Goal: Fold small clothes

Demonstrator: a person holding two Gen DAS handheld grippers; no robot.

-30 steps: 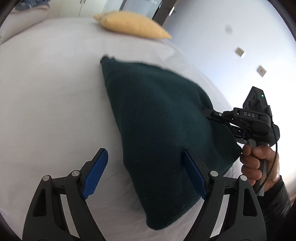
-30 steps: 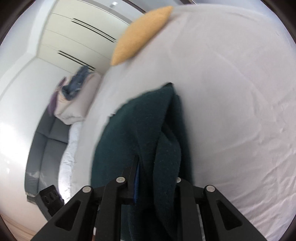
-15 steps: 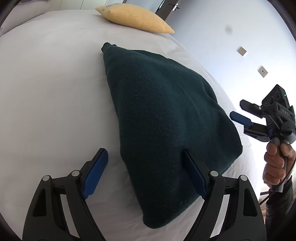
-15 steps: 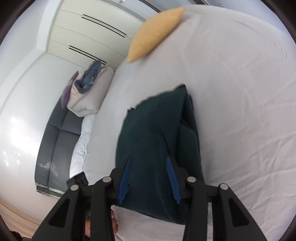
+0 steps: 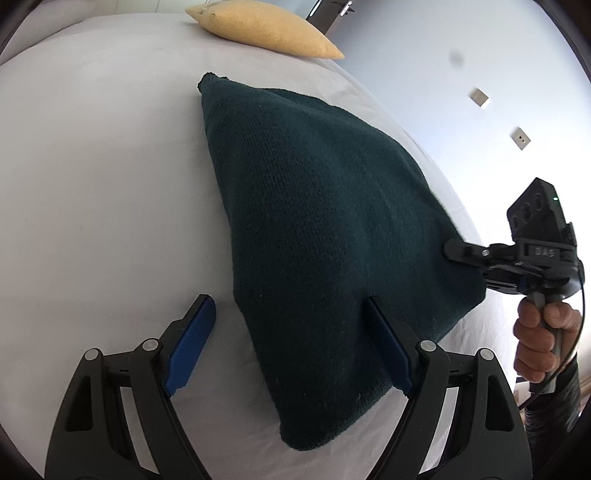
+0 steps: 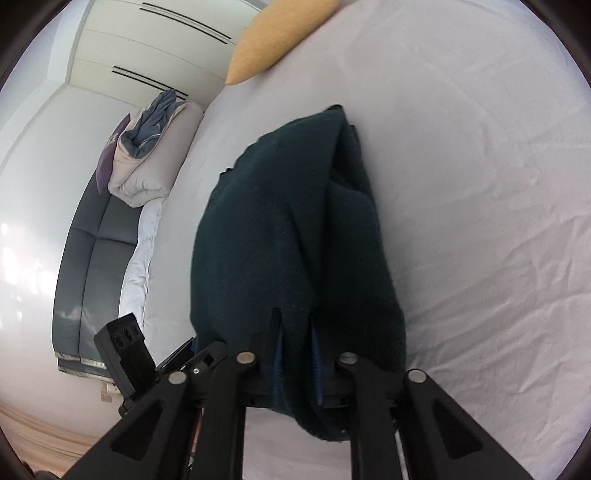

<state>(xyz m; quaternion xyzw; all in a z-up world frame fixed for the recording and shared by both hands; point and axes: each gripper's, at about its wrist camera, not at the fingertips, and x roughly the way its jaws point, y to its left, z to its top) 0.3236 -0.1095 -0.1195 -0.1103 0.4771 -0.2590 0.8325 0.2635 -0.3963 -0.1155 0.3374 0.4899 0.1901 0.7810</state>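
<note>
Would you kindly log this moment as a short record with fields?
surface: white bedsheet
garment: dark green knitted garment, folded, lying on the sheet
left gripper: open, jaws astride the garment's near edge
right gripper: jaws just closed, pinching a fold at the garment's edge
background: yellow cushion at the bed's far end

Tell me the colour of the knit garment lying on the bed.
Dark green knit garment, plain with no pattern; it shows best in the left wrist view.
</note>
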